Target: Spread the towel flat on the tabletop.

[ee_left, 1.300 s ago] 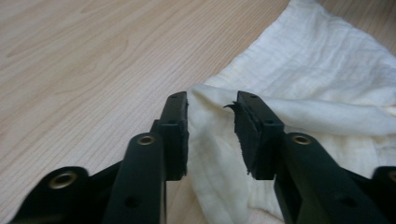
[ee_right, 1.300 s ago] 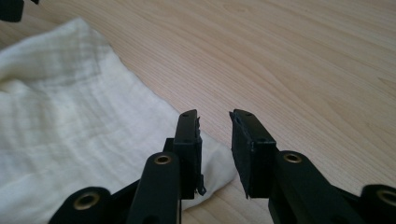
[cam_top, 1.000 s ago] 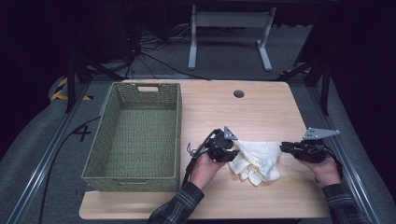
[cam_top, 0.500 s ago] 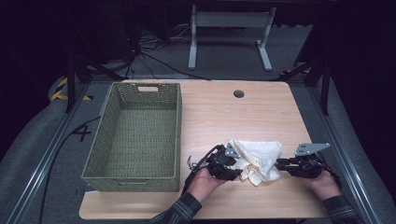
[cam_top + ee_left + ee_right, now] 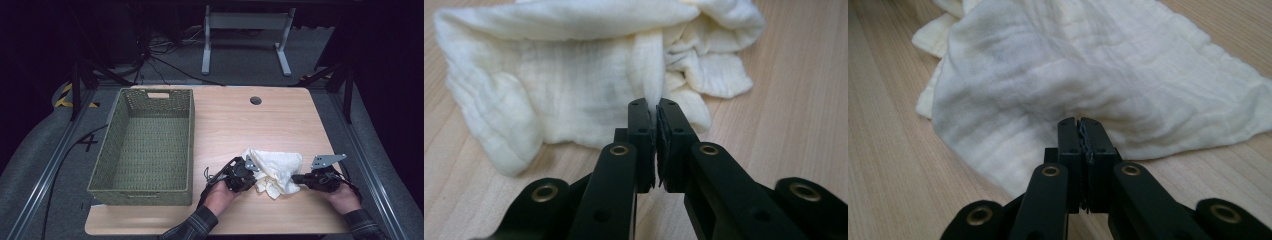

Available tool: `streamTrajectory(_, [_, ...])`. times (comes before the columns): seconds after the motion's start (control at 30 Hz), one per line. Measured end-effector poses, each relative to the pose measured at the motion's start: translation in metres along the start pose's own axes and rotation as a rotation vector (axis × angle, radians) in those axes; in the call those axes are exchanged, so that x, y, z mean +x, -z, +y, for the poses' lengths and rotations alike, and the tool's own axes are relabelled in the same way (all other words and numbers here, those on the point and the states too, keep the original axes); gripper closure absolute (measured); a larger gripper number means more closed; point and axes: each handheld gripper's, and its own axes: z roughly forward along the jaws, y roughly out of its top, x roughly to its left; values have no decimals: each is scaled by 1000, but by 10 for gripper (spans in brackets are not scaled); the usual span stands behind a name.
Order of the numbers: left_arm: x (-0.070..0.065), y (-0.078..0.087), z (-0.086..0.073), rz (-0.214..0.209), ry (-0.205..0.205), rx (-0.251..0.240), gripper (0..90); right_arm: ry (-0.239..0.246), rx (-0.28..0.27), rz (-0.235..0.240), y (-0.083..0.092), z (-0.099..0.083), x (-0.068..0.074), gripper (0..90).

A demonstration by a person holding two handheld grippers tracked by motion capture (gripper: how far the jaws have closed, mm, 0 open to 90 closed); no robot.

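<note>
Where high view blurs, left tongs [image 5: 655, 111] pinch cloth [image 5: 574, 85]

Light is falling from overhead onto the desk [image 5: 280, 120], leaving the floor and surroundings sinking into near black. No glare is showing on the wood. In both gripper views the cloth [image 5: 574, 95] is glowing bright and sharp, soft shadows are gathering in its folds, and the nearest black parts are blurring at the bottom edge.

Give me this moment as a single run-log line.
left hand-held gripper: shut on cloth | right hand-held gripper: shut on cloth | basket: empty
</note>
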Motion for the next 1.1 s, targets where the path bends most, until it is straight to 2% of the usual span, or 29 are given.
streamTrajectory(0.1, [2, 11, 4, 25, 13, -52, 861, -11, -31, -5, 8, 1, -3, 890])
streamTrajectory(0.2, [4, 16, 6, 64, 24, -72, 860, -24, -69, -31, 19, 3, -7, 891])
streamTrajectory(0.37, [17, 23, 7, 119, 78, -76, 862, -52, -83, -76, 31, -1, -18, 893])
streamTrajectory(0.5, [28, 27, 5, 163, 105, -71, 862, -71, -91, -115, 39, -5, -28, 894])
streamTrajectory(0.7, [38, 29, 1, 233, 145, -47, 862, -89, -75, -170, 46, -11, -40, 895])
streamTrajectory(0.73, [39, 28, 0, 257, 151, -36, 862, -91, -67, -183, 46, -11, -41, 895])
streamTrajectory(0.8, [44, 28, -1, 271, 174, -34, 862, -90, -39, -218, 45, -13, -44, 896])
streamTrajectory(0.9, [50, 27, -3, 308, 192, -29, 863, -99, -22, -222, 42, -14, -47, 895])
streamTrajectory(0.97, [51, 23, -4, 322, 187, -15, 856, -97, -14, -220, 38, -13, -48, 894])
streamTrajectory(1.03, [49, 22, -3, 328, 178, -10, 793, -98, -15, -205, 35, -12, -48, 881])
streamTrajectory(1.1, [47, 25, -2, 314, 170, -30, 766, -99, -33, -187, 35, -11, -47, 827])
